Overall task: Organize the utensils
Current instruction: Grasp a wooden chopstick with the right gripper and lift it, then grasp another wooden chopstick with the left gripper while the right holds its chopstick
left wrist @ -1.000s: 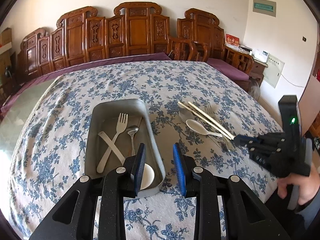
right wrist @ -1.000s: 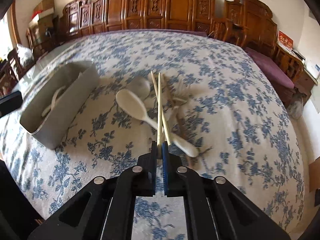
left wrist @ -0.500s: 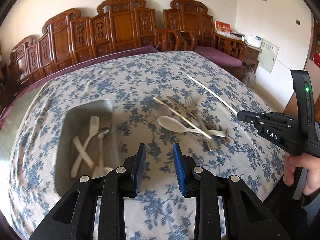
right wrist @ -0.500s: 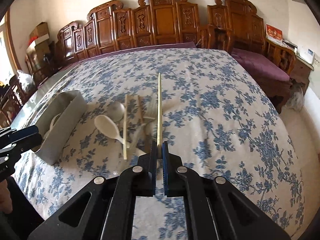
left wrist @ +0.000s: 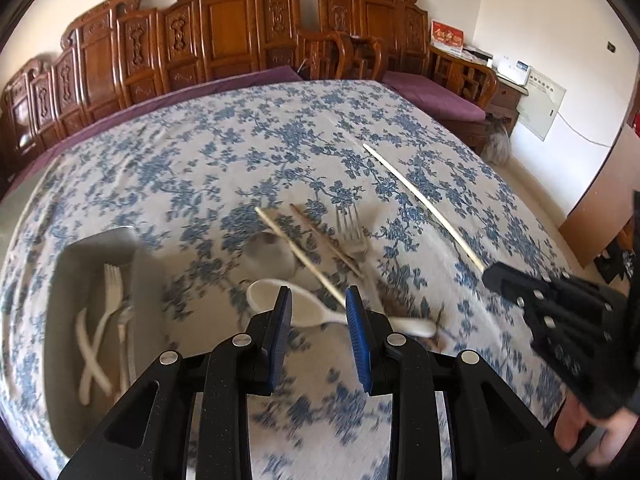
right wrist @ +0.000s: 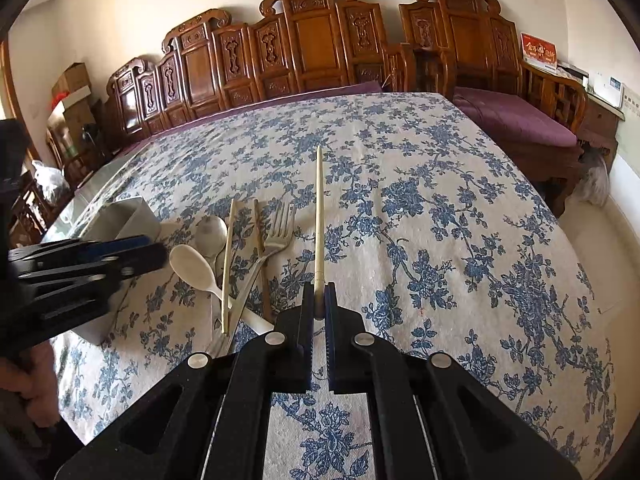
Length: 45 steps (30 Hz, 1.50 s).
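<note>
My right gripper (right wrist: 319,298) is shut on a pale chopstick (right wrist: 318,216) and holds it above the flowered tablecloth; the chopstick also shows in the left wrist view (left wrist: 420,200). My left gripper (left wrist: 318,316) is open and empty, just above a white spoon (left wrist: 304,308). Beside the spoon lie a metal spoon (left wrist: 268,256), a metal fork (left wrist: 352,232), another pale chopstick (left wrist: 300,256) and a brown one (left wrist: 326,236). A grey tray (left wrist: 148,280) at the left holds a white fork (left wrist: 110,296), a metal utensil and a white handle.
Carved wooden chairs (right wrist: 320,40) line the far side of the table. A purple-cushioned bench (right wrist: 516,120) stands at the right. The table's right edge drops to a pale floor (right wrist: 600,232). The left gripper shows in the right wrist view (right wrist: 80,264).
My right gripper has lifted the chopstick off the pile and raised it. My left gripper has moved right from over the tray to above the white spoon.
</note>
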Motion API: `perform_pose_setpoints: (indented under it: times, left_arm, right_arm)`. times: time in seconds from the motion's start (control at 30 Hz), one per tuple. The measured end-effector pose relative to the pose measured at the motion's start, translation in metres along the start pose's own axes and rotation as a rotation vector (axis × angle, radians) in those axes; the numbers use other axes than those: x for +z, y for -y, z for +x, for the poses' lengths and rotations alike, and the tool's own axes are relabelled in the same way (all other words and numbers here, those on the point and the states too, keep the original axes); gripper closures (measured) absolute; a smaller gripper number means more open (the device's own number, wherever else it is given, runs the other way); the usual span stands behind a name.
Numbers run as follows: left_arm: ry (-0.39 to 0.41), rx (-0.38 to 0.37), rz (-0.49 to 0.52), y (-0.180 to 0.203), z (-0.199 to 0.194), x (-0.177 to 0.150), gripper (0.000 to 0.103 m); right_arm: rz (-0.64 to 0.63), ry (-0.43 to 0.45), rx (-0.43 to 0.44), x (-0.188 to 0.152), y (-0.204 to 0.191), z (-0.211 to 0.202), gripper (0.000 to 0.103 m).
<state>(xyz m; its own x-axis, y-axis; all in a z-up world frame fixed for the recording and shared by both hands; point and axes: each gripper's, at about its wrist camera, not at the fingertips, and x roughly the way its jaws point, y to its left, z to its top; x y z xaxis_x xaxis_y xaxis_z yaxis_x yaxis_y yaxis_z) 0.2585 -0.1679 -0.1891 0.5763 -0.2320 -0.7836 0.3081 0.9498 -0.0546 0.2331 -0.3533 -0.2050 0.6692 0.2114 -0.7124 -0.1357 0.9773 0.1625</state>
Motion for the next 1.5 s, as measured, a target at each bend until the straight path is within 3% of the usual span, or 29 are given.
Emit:
perform_pose_setpoints:
  times: [0.4, 0.67, 1.0, 1.5]
  left_arm:
    - [-0.118, 0.014, -0.036, 0.009, 0.059, 0.014, 0.079]
    - [-0.167, 0.029, -0.042, 0.011, 0.074, 0.014, 0.085]
    - [-0.182, 0.043, -0.077, 0.007, 0.074, 0.014, 0.098]
    - [-0.103, 0.057, -0.057, -0.004, 0.026, 0.013, 0.099]
  right_arm:
    - [0.052, 0.015, 0.036, 0.006, 0.008, 0.0, 0.097]
    - [0.069, 0.018, 0.052, 0.007, 0.009, 0.0, 0.097]
    - [0.069, 0.014, 0.055, 0.007, 0.008, 0.001, 0.097]
    - [0.033, 0.005, 0.069, 0.004, -0.007, 0.002, 0.097]
